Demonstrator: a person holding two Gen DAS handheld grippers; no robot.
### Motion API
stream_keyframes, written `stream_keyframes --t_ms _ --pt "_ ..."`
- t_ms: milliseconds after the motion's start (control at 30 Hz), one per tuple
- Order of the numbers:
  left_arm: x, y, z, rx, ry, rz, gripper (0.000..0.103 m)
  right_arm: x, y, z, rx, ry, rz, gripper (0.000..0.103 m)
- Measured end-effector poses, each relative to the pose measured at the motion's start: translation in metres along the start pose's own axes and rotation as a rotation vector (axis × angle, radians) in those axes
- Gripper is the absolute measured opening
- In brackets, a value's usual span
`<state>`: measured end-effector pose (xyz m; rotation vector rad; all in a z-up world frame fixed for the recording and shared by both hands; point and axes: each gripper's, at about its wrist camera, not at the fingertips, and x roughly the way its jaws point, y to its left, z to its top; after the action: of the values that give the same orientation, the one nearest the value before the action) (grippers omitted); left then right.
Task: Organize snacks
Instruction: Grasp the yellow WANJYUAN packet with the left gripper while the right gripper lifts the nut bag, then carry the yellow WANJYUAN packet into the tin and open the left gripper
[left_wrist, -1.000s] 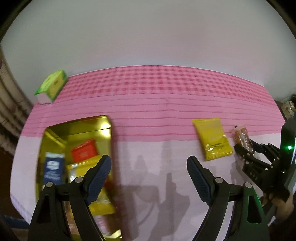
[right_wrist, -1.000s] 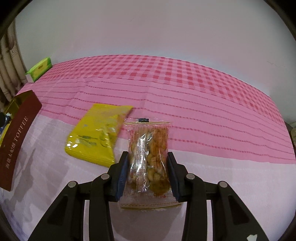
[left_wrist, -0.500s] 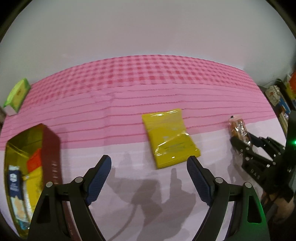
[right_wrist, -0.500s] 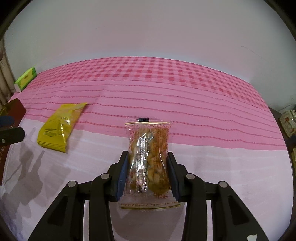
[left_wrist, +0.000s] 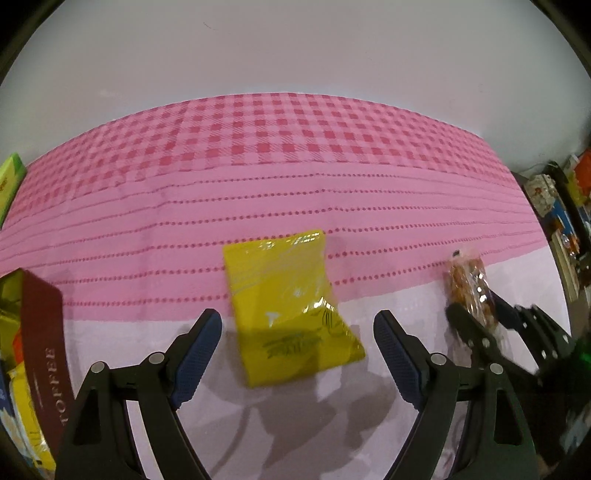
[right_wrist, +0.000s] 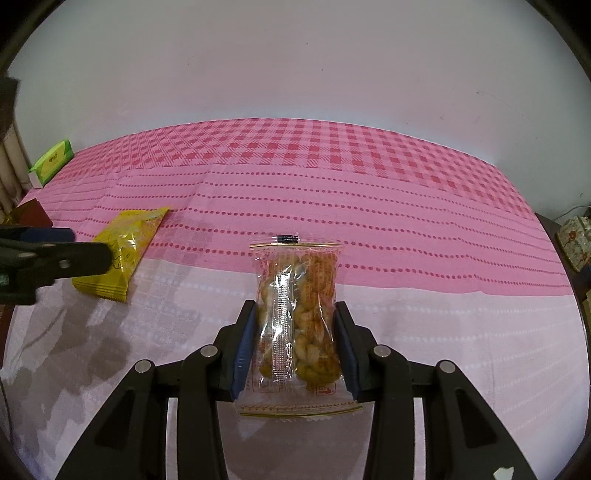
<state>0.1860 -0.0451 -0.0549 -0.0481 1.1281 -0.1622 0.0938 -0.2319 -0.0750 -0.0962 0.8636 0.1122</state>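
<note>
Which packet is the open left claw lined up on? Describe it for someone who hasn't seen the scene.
On the pink tablecloth, where the dotted stripes meet the pale front band, the yellow packet lies flat ahead of the left claw. It is opaque plain yellow, unlike the clear packet of golden pieces in the right claw.

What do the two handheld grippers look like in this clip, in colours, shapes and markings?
Both match. The left gripper and right gripper have black, angular plastic linkages with triangular cut-outs and round silver pivot pins. Their jaws carry dark blue ribbed pads. In the left wrist view, a green light glows on the right gripper's body. No sleeve or cable shows clearly.
</note>
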Motion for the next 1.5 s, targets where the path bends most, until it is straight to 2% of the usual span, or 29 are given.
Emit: stream_keyframes --t_ms 367,567,600,767,1067,1500 --pt "0.026 -0.003 0.005 -0.027 0.036 0.042 0.083 0.0 -0.001 0.0 0.001 0.0 0.001 0.038" --pt "0.028 -0.007 0.004 0.033 0.023 0.098 0.076 0.0 0.0 0.0 0.001 0.0 0.001 0.038" --pt "0.028 -0.007 0.003 0.04 0.02 0.103 0.072 0.0 -0.001 0.0 0.001 0.0 0.001 0.038" --pt "0.026 -0.01 0.003 0.071 0.013 0.087 0.061 0.0 -0.001 0.0 0.001 0.0 0.001 0.038" --pt "0.017 -0.005 -0.006 0.079 0.013 0.09 0.06 0.0 -0.001 0.0 0.002 0.0 0.001 0.038" --pt "-0.028 0.008 -0.026 0.05 -0.018 0.112 0.06 0.0 0.0 0.0 0.002 0.0 0.0 0.038"
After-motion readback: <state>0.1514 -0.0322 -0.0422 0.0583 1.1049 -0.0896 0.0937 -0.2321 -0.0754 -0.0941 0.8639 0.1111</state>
